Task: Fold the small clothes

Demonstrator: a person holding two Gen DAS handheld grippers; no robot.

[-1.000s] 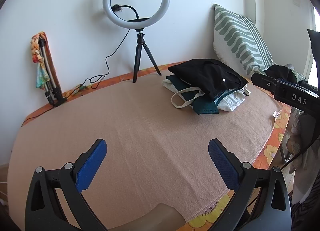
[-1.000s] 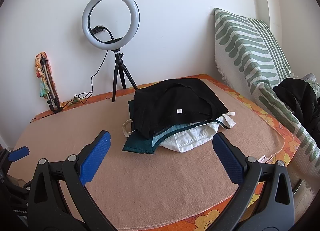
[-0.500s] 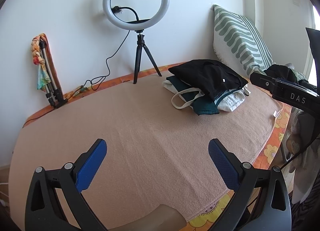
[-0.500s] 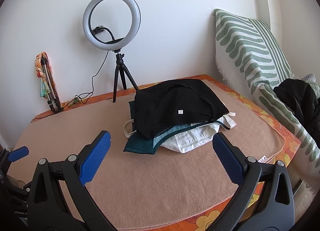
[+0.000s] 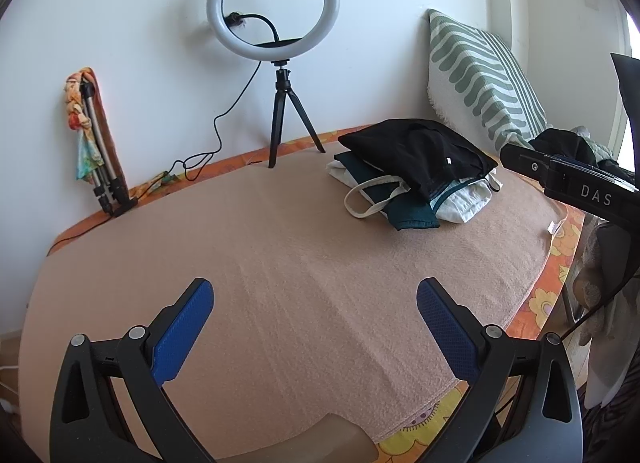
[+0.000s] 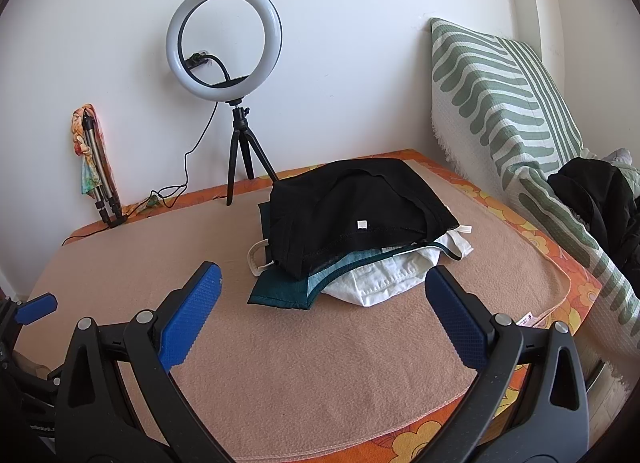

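Three garments: stacked as clothes pile (image 6: 352,239), black top (image 6: 352,203) uppermost, at 12 o'clock of right gripper (image 6: 322,313)
Right gripper: spread wide, nothing held
Left gripper (image 5: 316,325): spread wide, nothing held; pile at 1 o'clock
Blanket (image 6: 320,363): pile rested on it

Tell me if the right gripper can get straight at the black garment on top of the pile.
Probably yes. The right gripper is open and faces the pile, with only bare blanket between its fingers and the clothes. The black garment lies on top, uncovered, over the teal piece.
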